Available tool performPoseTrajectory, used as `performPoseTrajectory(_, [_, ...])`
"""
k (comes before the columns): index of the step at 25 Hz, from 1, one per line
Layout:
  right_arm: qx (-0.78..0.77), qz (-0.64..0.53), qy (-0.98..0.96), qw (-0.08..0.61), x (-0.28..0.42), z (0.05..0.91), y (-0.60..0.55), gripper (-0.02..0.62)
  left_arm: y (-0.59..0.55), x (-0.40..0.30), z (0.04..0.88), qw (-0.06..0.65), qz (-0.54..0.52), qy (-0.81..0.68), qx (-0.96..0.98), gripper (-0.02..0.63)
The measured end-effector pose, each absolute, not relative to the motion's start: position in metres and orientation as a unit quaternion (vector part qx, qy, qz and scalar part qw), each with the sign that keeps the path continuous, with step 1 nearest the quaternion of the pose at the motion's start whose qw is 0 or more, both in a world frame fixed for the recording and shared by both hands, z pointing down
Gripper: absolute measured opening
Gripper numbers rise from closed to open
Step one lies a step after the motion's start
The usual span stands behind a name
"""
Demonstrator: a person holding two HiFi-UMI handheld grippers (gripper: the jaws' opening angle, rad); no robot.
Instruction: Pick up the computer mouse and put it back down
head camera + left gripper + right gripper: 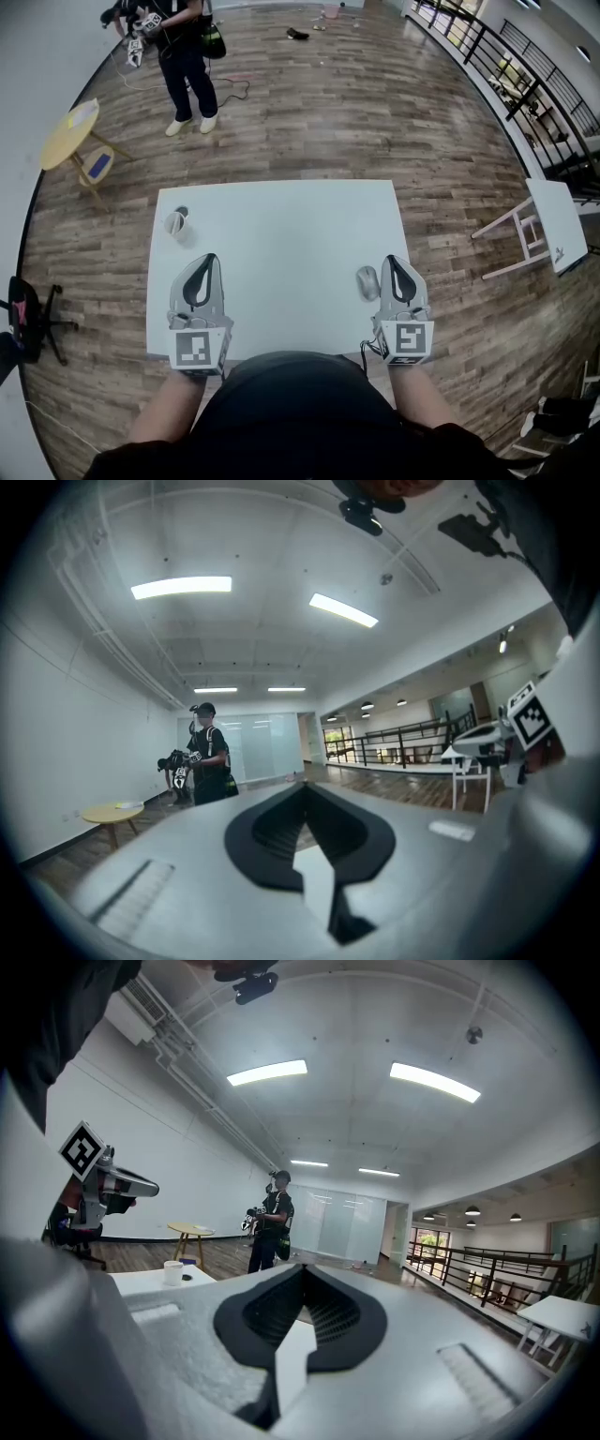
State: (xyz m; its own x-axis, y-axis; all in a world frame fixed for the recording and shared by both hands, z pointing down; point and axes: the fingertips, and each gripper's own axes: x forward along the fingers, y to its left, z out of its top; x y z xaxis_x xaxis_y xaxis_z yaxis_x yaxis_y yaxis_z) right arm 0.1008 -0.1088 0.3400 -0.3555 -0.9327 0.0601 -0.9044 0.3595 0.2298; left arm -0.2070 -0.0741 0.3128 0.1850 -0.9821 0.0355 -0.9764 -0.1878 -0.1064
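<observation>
Computer mouse [367, 281] lies flat on the white table [281, 225], on its right side and towards the edge nearest you. It is just beside the left flank of your right gripper [392, 261], outside the tongs. The head view does not show whether the gripper's side touches it.

Your right gripper's tongs are pressed together tip to tip with nothing between them; its own view shows the black pads meeting at a point. The mouse does not show in that view.

Your left gripper [208, 258] is over the table's left front part, well apart from the mouse. Its tongs are also closed to a point and hold nothing. Both grippers point away from you across the tabletop, roughly parallel to each other, with the marker cubes at the ends nearest you.

A white cup [175, 223] stands upright near the table's left edge, ahead of your left gripper. A small dark object [182, 212] lies just beyond it; it is too small to make out.

Past the far edge of the table, a person in dark clothes [187, 66] stands on the wooden floor [328, 112], holding some equipment. A round yellow side table [70, 131] stands off to the left, near the wall. A black railing [506, 66] runs along the right side of the room, and another white table [553, 225] stands near it.
</observation>
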Motion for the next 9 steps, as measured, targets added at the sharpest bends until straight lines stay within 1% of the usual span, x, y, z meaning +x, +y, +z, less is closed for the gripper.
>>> performPoseTrajectory(9, [0.562, -0.086, -0.818, 0.085, 0.0985, 0.3307, -0.1184, 0.002, -0.0698, -0.213, 0.3188, 0.017, -0.048, 0.642, -0.765, 0.008])
